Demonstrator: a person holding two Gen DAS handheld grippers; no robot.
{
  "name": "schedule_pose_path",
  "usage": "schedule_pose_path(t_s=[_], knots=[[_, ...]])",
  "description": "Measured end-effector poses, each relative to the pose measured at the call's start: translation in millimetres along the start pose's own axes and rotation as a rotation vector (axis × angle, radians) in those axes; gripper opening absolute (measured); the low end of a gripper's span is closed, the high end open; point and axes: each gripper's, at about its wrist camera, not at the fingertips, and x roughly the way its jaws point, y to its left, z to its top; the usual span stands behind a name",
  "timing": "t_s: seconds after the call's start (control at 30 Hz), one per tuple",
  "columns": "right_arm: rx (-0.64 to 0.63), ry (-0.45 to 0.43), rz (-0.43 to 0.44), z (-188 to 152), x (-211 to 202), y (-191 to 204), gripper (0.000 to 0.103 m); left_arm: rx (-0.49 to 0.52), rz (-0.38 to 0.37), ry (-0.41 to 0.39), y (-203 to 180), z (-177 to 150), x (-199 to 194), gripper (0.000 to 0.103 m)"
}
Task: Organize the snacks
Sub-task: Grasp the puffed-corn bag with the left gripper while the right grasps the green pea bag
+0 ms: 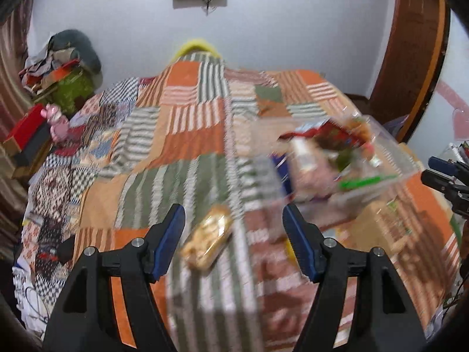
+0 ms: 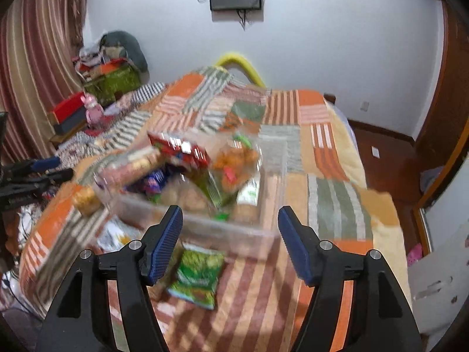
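Midway through the tidy-up, seemingly: clear plastic bin (image 2: pixel 263 228) on the patchwork bedspread (image 2: pixel 337 193) already heaped with packets. Both grippers empty. Left gripper (image 1: pixel 233 220) jaws parted, nothing between the pads, aimed at a golden wrapped snack (image 1: pixel 208 240) lying loose left of the bin. Right gripper (image 2: pixel 230 220) likewise parted and empty, near a green snack bag (image 2: pixel 198 272) lying flat just in front of the bin. Next, probably: lower over one loose packet, straddle it, close gently to avoid crushing, lift over the rim.
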Motion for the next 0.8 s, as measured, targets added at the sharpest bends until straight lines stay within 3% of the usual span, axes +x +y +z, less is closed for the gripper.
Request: schedule_pose_path(t_s=[0.23, 0.53, 0.67, 0.8], knots=[[0.046, 0.115, 0.007, -27.7, 27.0, -4.0, 0.064, 0.001, 0.053, 0.066, 29.0, -26.1, 32.6, 0.069], [0.038, 0.196, 0.049, -38.1, 48.5, 10.3, 0.064, -0.034, 0.006, 0.108, 36.3, -27.2, 78.4, 0.068], [0.013, 0.215, 0.059, -39.5, 52.3, 20.4, 0.064, -0.031, -0.027, 0.131, 33.3, -28.0, 93.0, 0.053], [-0.001, 0.231, 0.058, -40.5, 56.7, 24.5, 0.064, -0.032, -0.032, 0.135, 30.1, -28.8, 100.2, 0.045]])
